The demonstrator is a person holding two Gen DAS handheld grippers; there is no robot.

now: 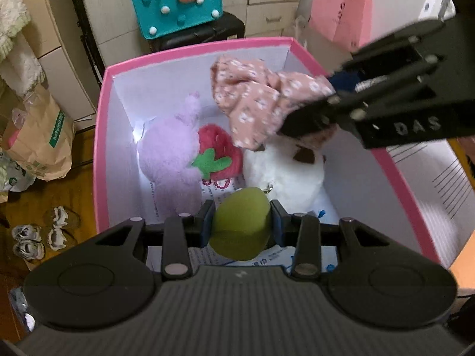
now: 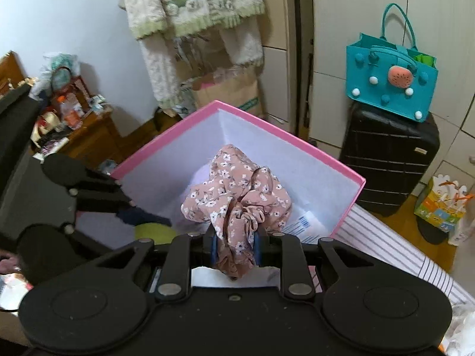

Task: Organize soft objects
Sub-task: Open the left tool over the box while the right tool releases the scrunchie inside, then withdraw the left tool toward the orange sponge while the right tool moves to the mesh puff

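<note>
So the left gripper (image 1: 242, 227) is clamped on a green squishy toy (image 1: 241, 222), pinching it from both sides, right at the 6 o'clock edge of the pink box (image 1: 99, 154). The toy bulges out above and below the fingers and hangs just over the printed paper lining the box bottom.

The right gripper (image 2: 234, 249) is closed tight on a pink floral cloth (image 2: 237, 201), bunched up and ruffled, held over the inside of the box. From the left wrist camera the same cloth (image 1: 255, 101) droops at about 1 o'clock, over the toys below it, with the right gripper coming in from 2 o'clock.

Inside the box, going outward from the green toy: a purple plush bunny (image 1: 172, 154) at 10 o'clock, lying along the left wall, a red plush strawberry (image 1: 218, 151) with a green leaf top tucked right against it at 12, and a white plush (image 1: 285, 175) with brown patches at 1 o'clock, partly under the cloth. A little pink bead string (image 1: 216, 183) sits just below the strawberry.

Outside the box: a teal felt bag (image 2: 392, 80) sitting on a black suitcase (image 2: 389, 160) at 2 o'clock in the right wrist view, a brown paper bag (image 1: 38, 139) on the wood floor at 9 o'clock in the left view, and a pink bag (image 1: 341, 14) hanging at 1 o'clock.
</note>
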